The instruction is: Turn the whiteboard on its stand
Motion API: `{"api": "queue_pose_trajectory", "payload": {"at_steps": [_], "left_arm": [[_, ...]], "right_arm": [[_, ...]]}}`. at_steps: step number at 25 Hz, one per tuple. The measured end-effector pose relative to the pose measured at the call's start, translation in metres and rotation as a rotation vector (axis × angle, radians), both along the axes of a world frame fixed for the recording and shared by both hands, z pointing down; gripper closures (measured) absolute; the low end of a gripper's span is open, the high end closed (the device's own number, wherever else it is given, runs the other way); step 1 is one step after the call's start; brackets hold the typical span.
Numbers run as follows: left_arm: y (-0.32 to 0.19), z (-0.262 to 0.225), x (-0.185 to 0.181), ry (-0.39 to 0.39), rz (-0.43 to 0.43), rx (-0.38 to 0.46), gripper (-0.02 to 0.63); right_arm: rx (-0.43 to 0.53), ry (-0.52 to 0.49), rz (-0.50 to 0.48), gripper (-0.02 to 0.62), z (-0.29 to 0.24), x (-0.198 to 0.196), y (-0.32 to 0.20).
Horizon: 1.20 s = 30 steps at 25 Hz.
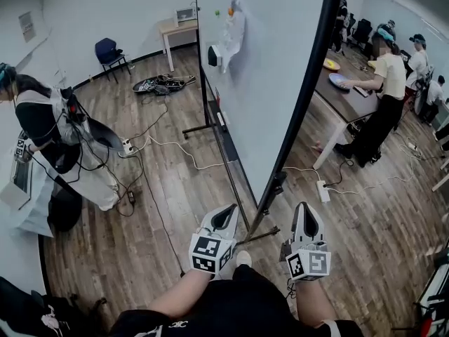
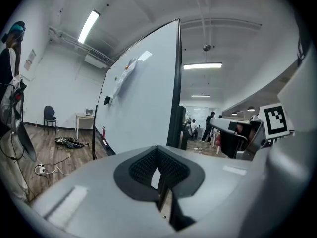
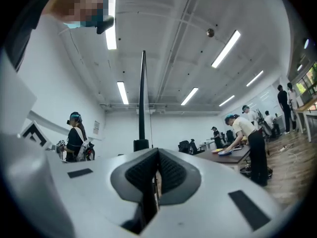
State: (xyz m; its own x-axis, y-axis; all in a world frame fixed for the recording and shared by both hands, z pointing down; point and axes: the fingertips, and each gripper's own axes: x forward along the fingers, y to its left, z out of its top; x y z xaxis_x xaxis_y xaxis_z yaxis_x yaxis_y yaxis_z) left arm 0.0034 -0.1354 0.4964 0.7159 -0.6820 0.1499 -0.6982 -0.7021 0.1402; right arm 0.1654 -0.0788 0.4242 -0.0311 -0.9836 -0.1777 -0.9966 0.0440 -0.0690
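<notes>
Whiteboard [image 1: 270,83] edge-on ahead, between left gripper [image 1: 225,215] and right gripper [image 1: 306,215]; both grippers' fingers pressed together, not touching it.

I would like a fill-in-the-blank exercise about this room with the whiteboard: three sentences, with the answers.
1. The whiteboard has a ___ frame.
2. The chair by the far wall is ___ in colour.
3. The jaws of the left gripper and the right gripper are both ___, with nothing between them.
Missing words: black; blue; shut.
</notes>
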Motion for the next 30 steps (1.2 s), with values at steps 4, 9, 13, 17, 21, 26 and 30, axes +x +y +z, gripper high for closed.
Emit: {"api": "queue_pose_trajectory", "payload": {"at_steps": [4,9,13,17,21,26,30], "left_arm": [[0.007,0.004,0.009,-0.006,0.019,0.000,0.597],[0.014,0.005,0.017,-0.011,0.034,0.005,0.597],[0.017,0.002,0.019,-0.006,0.031,0.009,0.597],[0.021,0.004,0.019,-0.002,0.028,0.011,0.597],[0.024,0.005,0.020,-0.005,0.025,0.012,0.597],[0.029,0.003,0.020,-0.003,0.025,0.020,0.597],[0.031,0.003,0.020,-0.004,0.023,0.019,0.597]], "right_arm": [[-0.112,0.056,0.031,0.589,0.027,0.008,0.004],[-0.162,0.019,0.056,0.591,0.052,0.011,0.014],[-0.156,0.022,0.042,0.591,0.049,0.007,0.015],[-0.154,0.028,0.031,0.589,0.049,0.005,0.016],[-0.156,0.028,0.032,0.589,0.051,0.007,0.020],[-0.166,0.033,0.050,0.589,0.054,0.009,0.024],[-0.165,0.052,0.053,0.589,0.052,0.008,0.025]]}}
